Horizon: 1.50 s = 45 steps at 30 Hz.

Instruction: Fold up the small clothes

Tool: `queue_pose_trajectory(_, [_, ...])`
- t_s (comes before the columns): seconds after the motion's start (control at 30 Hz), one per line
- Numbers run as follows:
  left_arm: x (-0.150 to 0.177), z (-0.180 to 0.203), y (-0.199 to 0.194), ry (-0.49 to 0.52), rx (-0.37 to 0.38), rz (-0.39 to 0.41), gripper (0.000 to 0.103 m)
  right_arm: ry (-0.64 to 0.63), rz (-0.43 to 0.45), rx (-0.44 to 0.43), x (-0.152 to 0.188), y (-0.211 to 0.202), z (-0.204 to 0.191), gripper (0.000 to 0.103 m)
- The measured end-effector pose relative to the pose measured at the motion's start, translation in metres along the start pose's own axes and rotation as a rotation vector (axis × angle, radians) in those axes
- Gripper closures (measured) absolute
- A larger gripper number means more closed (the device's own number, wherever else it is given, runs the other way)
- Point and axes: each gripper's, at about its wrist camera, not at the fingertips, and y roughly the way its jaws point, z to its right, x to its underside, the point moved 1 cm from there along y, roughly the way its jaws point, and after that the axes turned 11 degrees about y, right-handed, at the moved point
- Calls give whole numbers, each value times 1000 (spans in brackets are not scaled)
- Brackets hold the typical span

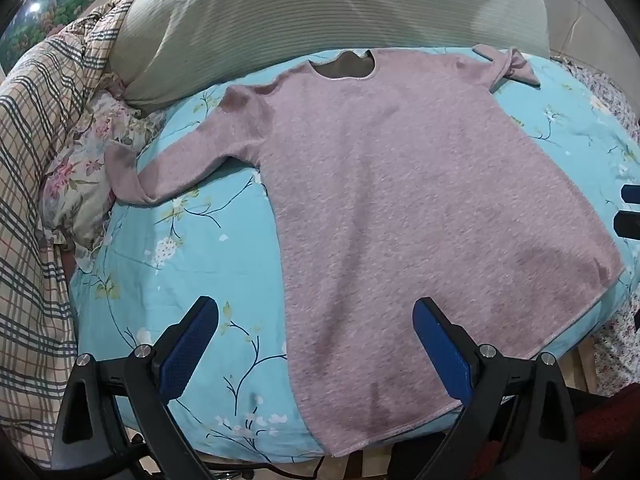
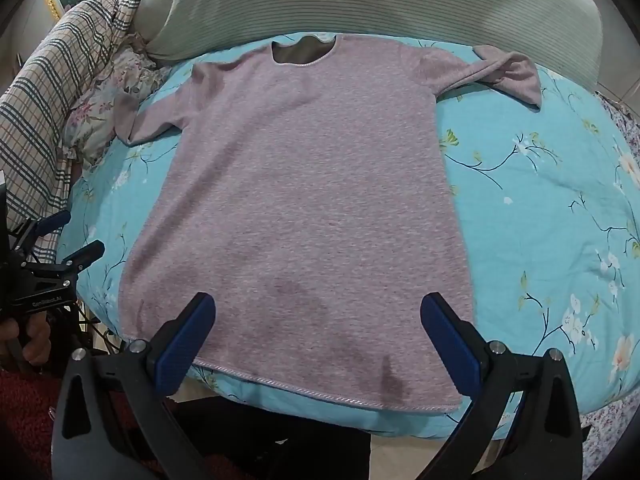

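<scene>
A small pink long-sleeved top (image 1: 400, 200) lies flat, front up, on a turquoise floral bedspread (image 1: 180, 248), neck hole toward the pillow. It also shows in the right wrist view (image 2: 300, 200). Its left sleeve (image 1: 176, 168) stretches out left; its right sleeve (image 2: 500, 72) is crumpled. My left gripper (image 1: 316, 312) is open and empty above the hem's left side. My right gripper (image 2: 318, 308) is open and empty above the hem (image 2: 320, 392). The left gripper also shows at the left edge of the right wrist view (image 2: 78, 234), and the right gripper's fingers (image 1: 628, 216) at the left view's right edge.
A large grey-green ribbed pillow (image 1: 320, 12) lies behind the top. A plaid blanket (image 1: 36, 160) and a floral pillow (image 1: 88, 168) are bunched at the left. The bedspread's front edge (image 2: 360, 420) drops off just below the hem. A floral sheet (image 2: 624, 128) borders the right.
</scene>
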Motion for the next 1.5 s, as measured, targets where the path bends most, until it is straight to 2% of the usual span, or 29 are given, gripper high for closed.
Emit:
queue_pose_trajectory(0.9, [-6, 10, 7, 1, -4, 5, 5, -6, 21, -23, -5, 3, -6, 1])
queue_pose_trajectory(1.13, [-6, 8, 7, 4, 2, 0, 5, -18, 10, 9, -6, 5, -7, 1])
queue_pose_trajectory(1.27, [-6, 8, 7, 5, 2, -6, 5, -19, 26, 4, -7, 5, -8, 1])
queue_pose_trajectory(1.33, [-6, 8, 7, 5, 5, -7, 5, -48, 55, 35, -8, 6, -8, 1])
queue_pose_trajectory(1.5, [-11, 11, 10, 2, 8, 0, 5, -46, 41, 38, -9, 6, -9, 1])
